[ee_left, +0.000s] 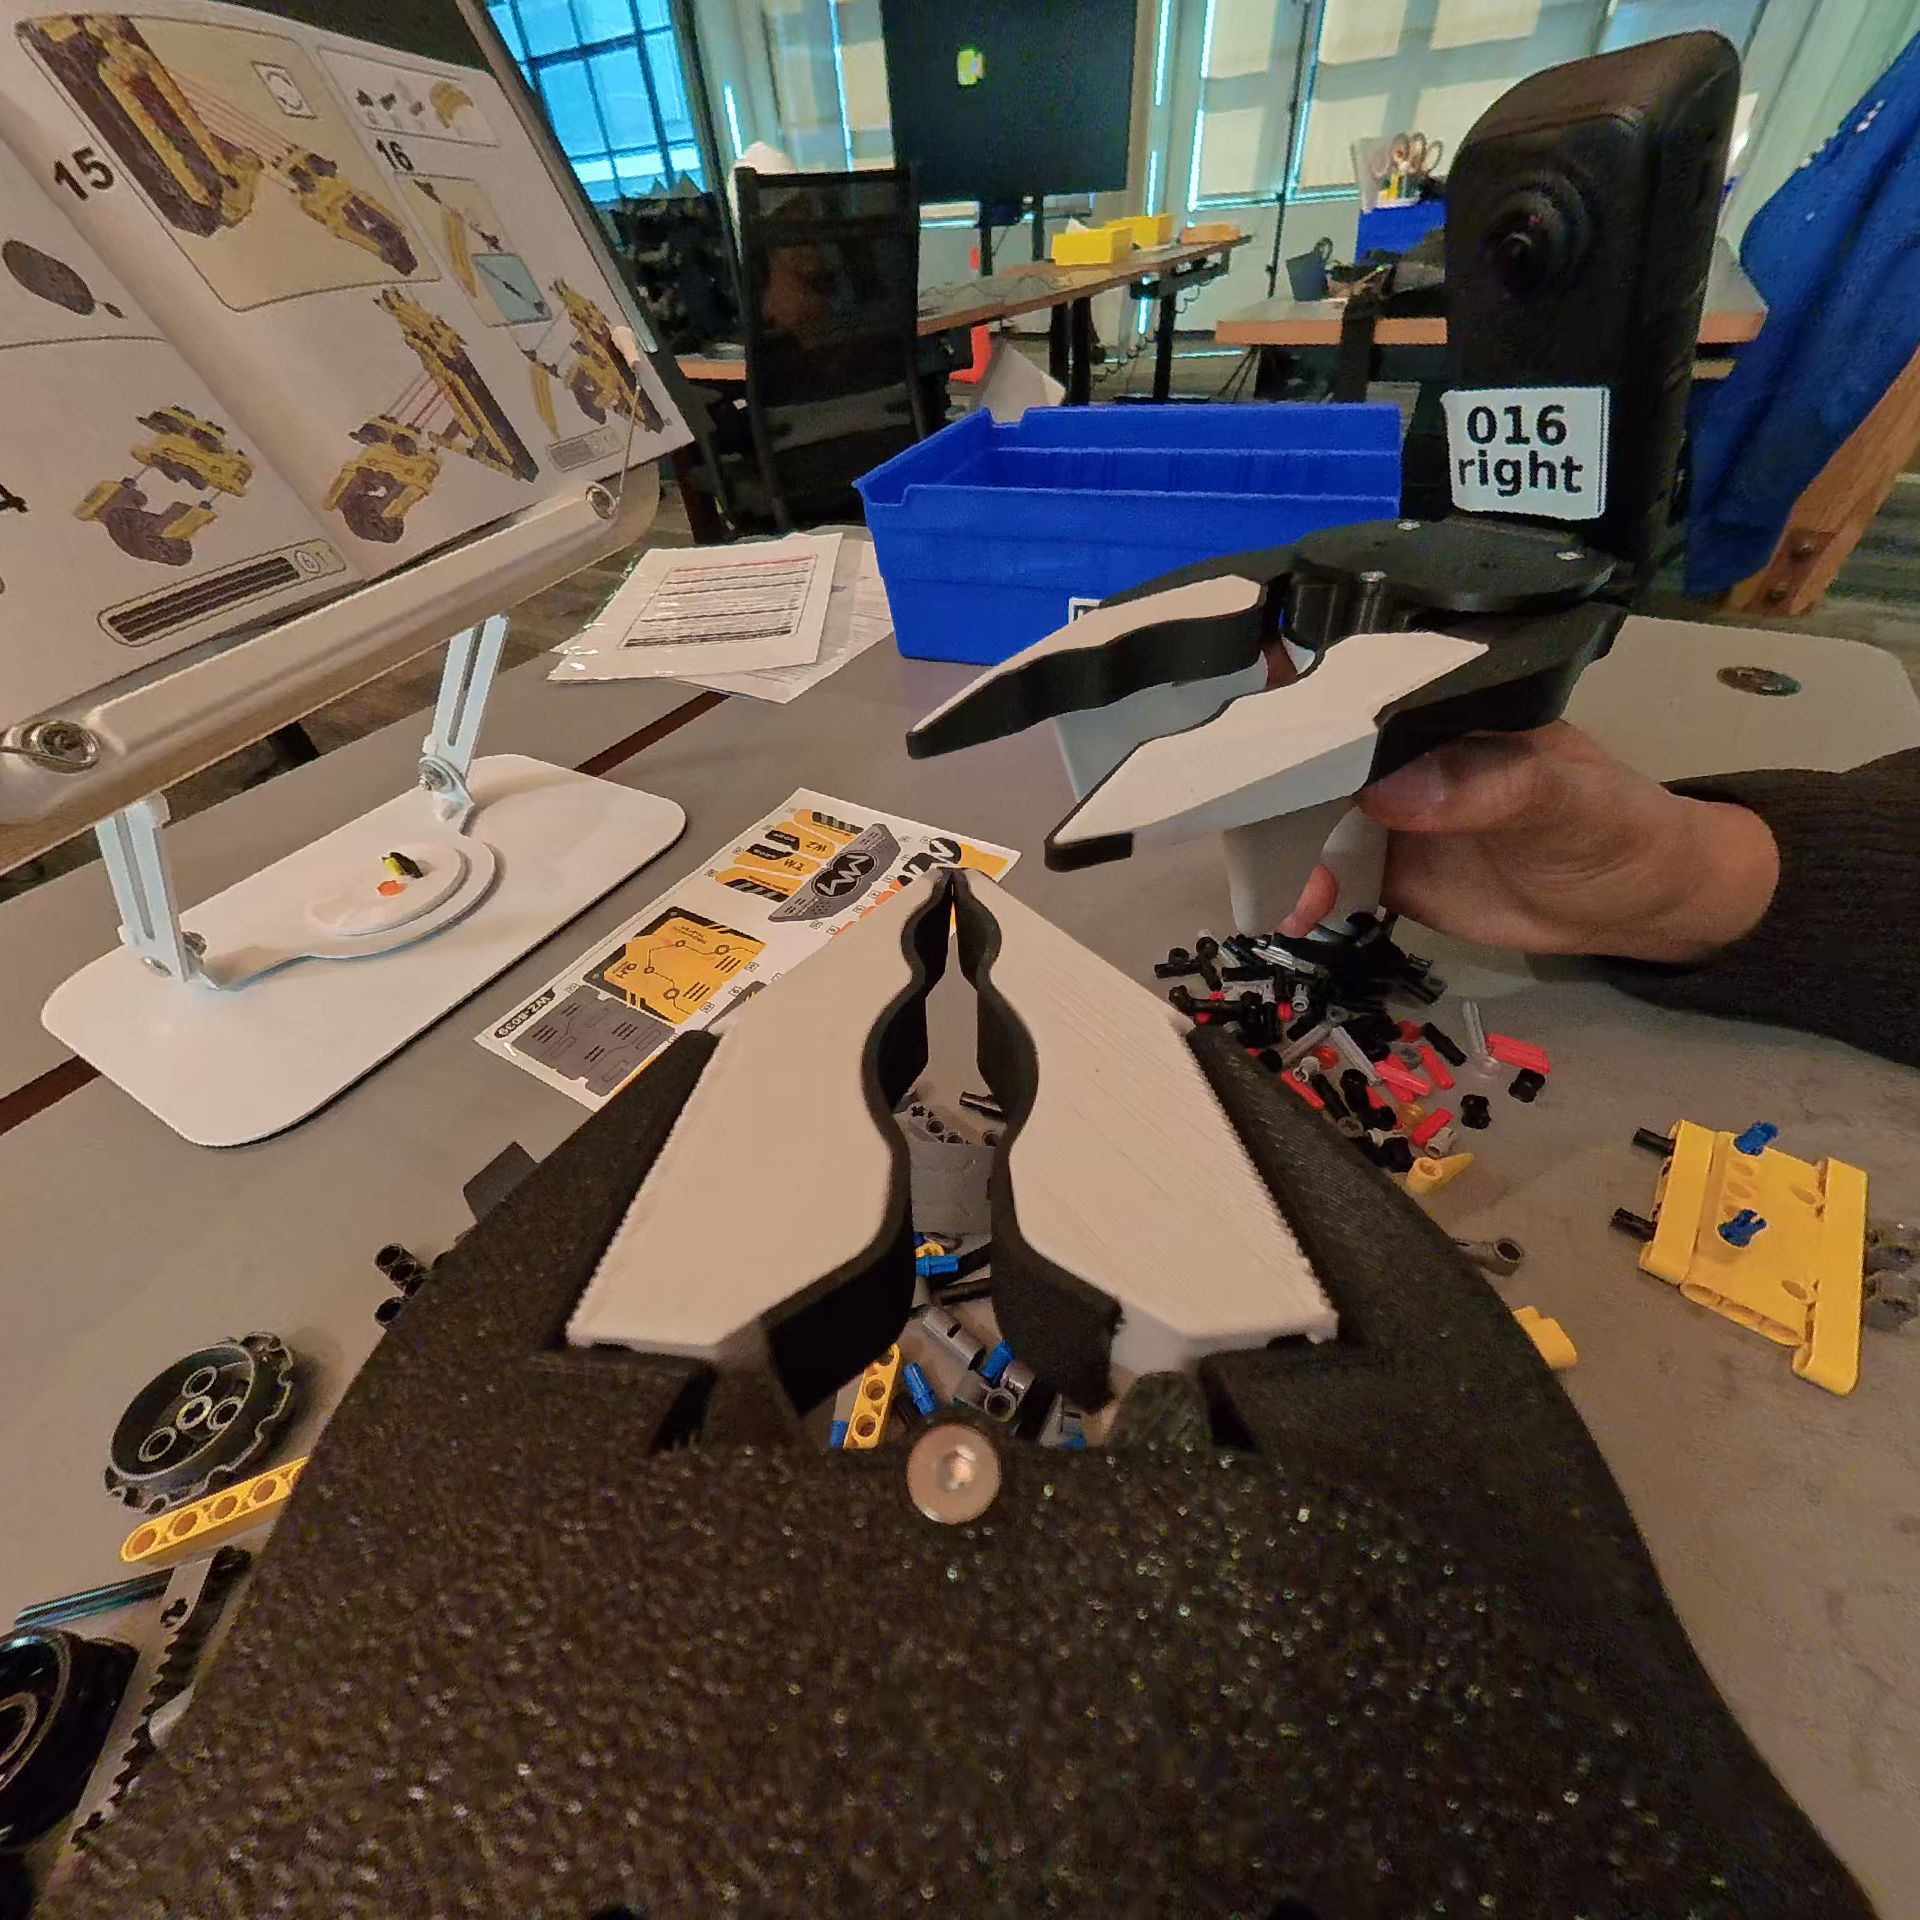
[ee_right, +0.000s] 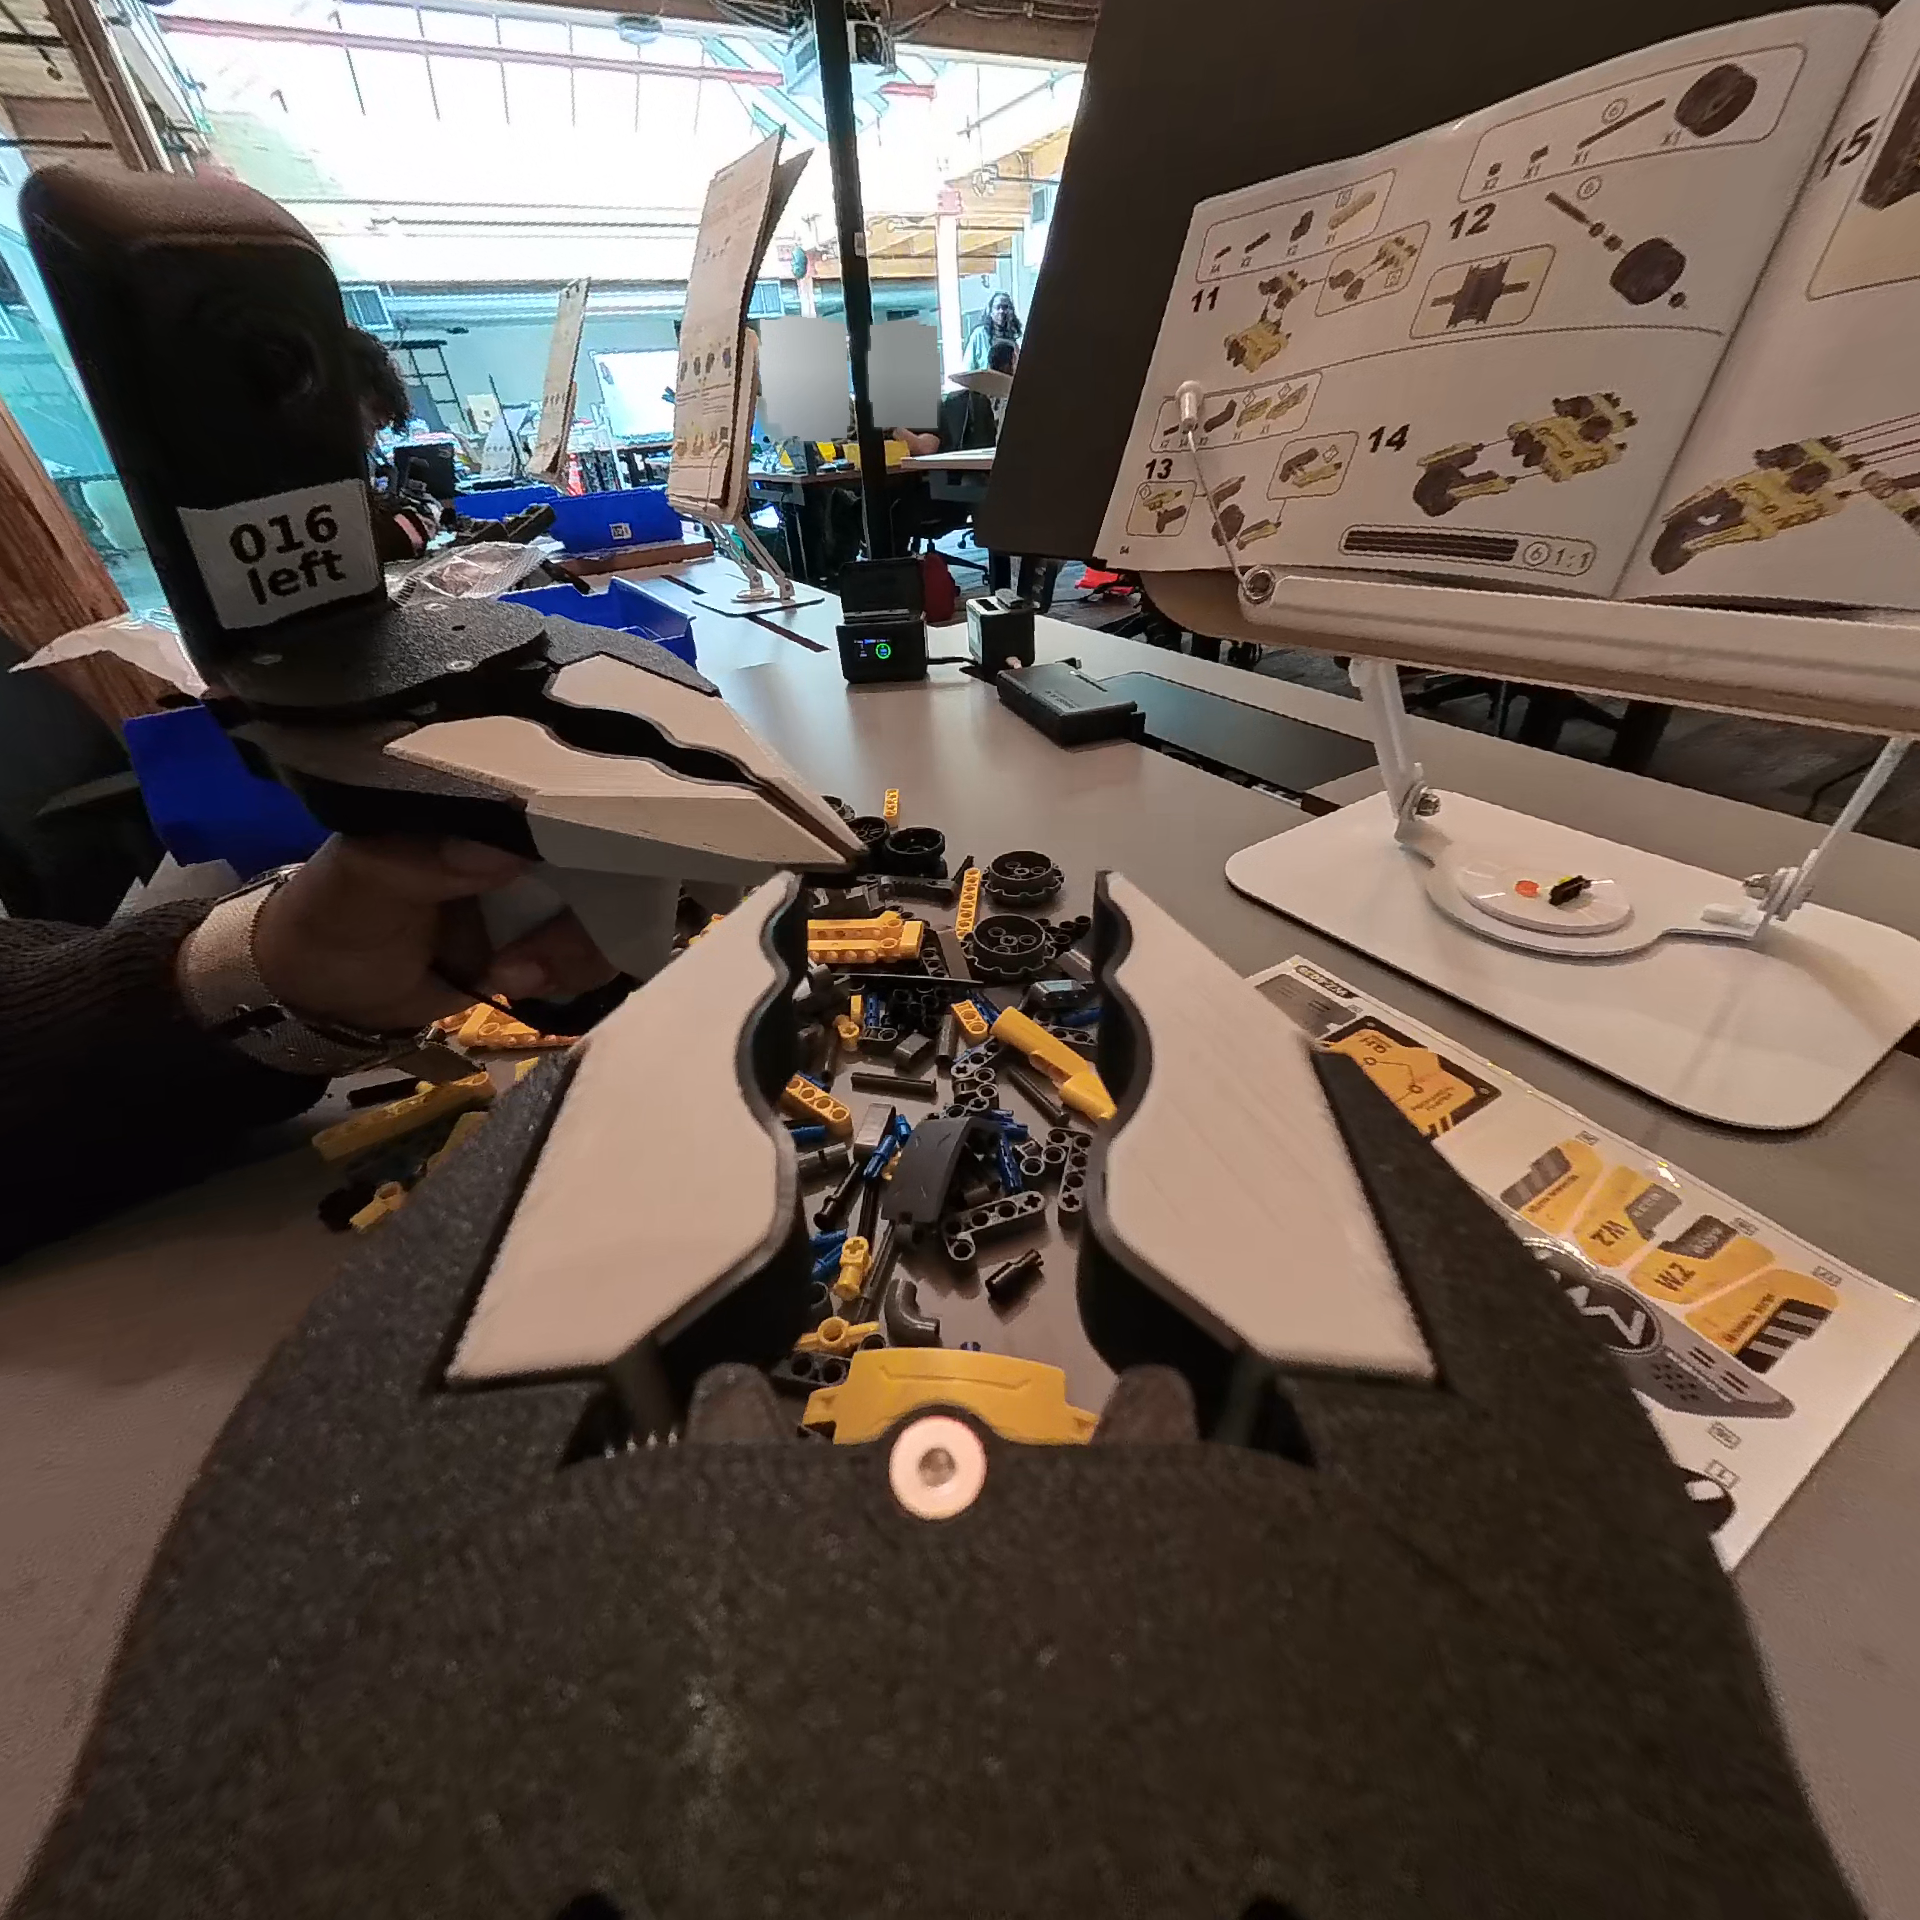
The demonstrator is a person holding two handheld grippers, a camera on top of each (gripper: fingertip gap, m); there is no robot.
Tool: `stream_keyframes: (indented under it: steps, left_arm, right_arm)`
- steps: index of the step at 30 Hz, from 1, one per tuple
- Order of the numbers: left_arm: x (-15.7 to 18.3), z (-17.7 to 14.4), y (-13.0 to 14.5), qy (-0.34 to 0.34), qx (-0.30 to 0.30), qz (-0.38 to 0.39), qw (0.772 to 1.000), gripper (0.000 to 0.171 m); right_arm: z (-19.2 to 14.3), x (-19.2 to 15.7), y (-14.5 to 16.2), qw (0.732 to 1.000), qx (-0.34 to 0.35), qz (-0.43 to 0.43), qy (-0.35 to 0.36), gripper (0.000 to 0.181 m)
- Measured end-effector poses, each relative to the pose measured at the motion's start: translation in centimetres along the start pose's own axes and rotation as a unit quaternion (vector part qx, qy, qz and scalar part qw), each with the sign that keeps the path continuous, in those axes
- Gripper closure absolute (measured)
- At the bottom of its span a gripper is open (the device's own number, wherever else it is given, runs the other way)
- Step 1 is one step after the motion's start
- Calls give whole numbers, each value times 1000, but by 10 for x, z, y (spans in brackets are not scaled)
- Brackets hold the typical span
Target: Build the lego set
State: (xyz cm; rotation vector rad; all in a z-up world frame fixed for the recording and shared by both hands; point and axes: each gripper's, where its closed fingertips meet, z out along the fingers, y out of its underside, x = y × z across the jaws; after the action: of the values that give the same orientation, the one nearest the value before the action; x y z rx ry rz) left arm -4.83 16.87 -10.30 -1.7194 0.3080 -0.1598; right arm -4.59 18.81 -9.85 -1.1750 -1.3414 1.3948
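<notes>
Two hand-held grippers over loose brick pile (ee_right: 935,1101): left hand-held gripper (ee_left: 951,883) closed empty, right hand-held gripper (ee_right: 940,914) wide open, empty; pieces look light, rigid, slick, best pinched across flats.

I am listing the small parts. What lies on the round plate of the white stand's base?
On the round plate of the white stand lie two small pieces: an orange one and a black-and-yellow one. Their exact shape is too small to tell.
</notes>
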Motion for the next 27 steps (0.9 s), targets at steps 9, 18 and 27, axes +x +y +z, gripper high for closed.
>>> stream_keyframes:
  steps: [9,18,27]
  left_arm:
    - [-3,0,0,-7,1,-1,1000,171]
    - [-5,-2,-2,-15,5,0,1000,171]
    - [-13,-9,-11,-31,23,-11,999,171]
  right_arm:
    - [0,1,0,1000,0,1,2,126]
    - [1,0,2,1000,-3,3,0,126]
    - [1,1,2,1000,-3,4,0,127]
